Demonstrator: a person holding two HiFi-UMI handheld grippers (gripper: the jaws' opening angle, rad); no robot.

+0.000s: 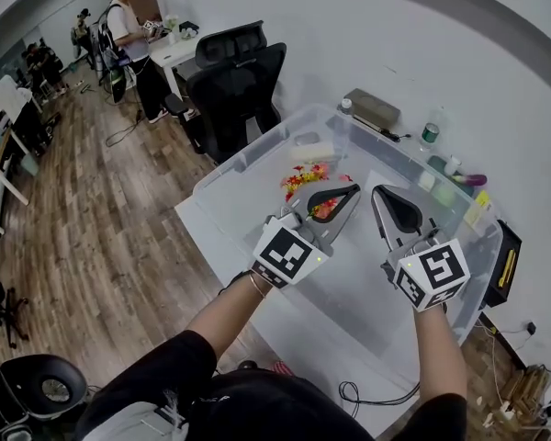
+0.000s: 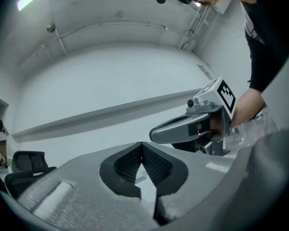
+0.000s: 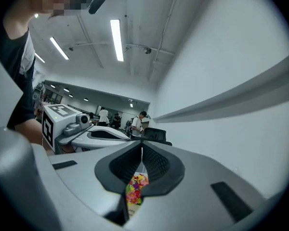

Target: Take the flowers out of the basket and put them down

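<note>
A bunch of red and yellow flowers (image 1: pixel 303 179) lies on the floor of a large clear plastic bin (image 1: pixel 241 163) on a white table. Behind them is a pale oblong thing (image 1: pixel 312 151); I cannot tell if it is the basket. My left gripper (image 1: pixel 352 189) hangs over the bin just right of the flowers, jaws shut and empty. My right gripper (image 1: pixel 377 192) is close beside it, also shut and empty. In the right gripper view the flowers (image 3: pixel 135 189) show below the shut jaws (image 3: pixel 142 148). The left gripper view has its shut jaws (image 2: pixel 142 146) against a white wall.
A black office chair (image 1: pixel 234 81) stands behind the bin. A grey box (image 1: pixel 372 108), a bottle (image 1: pixel 429 133) and small items line the wall side. People stand at desks at the far left (image 1: pixel 129 26). Cables lie on the wood floor.
</note>
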